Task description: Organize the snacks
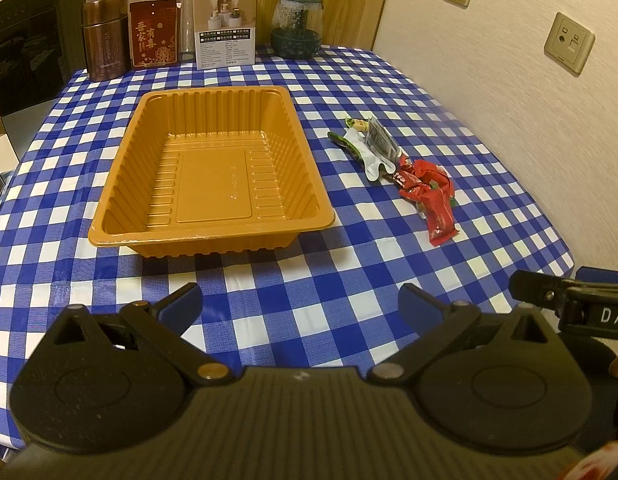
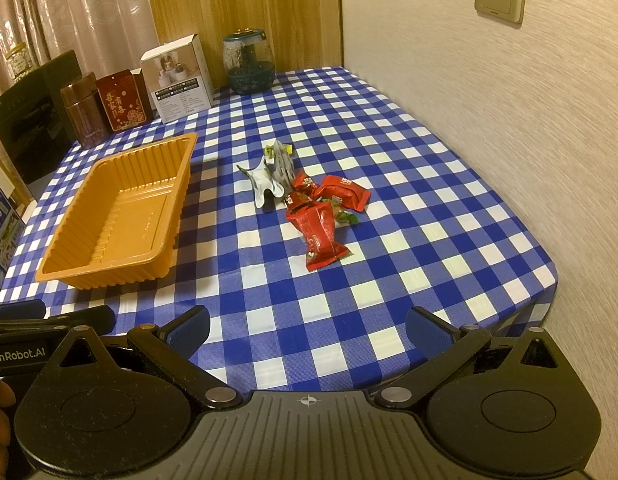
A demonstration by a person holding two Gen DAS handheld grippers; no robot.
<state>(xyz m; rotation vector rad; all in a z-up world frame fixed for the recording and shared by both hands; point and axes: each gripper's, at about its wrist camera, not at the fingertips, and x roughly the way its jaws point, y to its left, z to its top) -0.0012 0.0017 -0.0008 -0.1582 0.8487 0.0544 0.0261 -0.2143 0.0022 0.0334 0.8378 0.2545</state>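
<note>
An empty orange plastic tray (image 1: 109, 216) sits on the blue-checked tablecloth; it also shows in the right wrist view (image 2: 69, 276). To its right lies a small pile of snacks: red wrapped packets (image 1: 433, 196) (image 2: 319, 228) and white-green and silver packets (image 1: 369, 148) (image 2: 269, 176). My left gripper (image 1: 301, 304) is open and empty near the table's front edge, in front of the tray. My right gripper (image 2: 309, 328) is open and empty, at the front edge, facing the snack pile.
Along the back edge stand a brown canister (image 1: 103, 36), a red box (image 1: 155, 34), a white carton (image 1: 225, 24) and a glass jar (image 1: 297, 26). A wall (image 2: 509, 140) runs along the table's right side. A black appliance (image 1: 25, 52) stands at the left.
</note>
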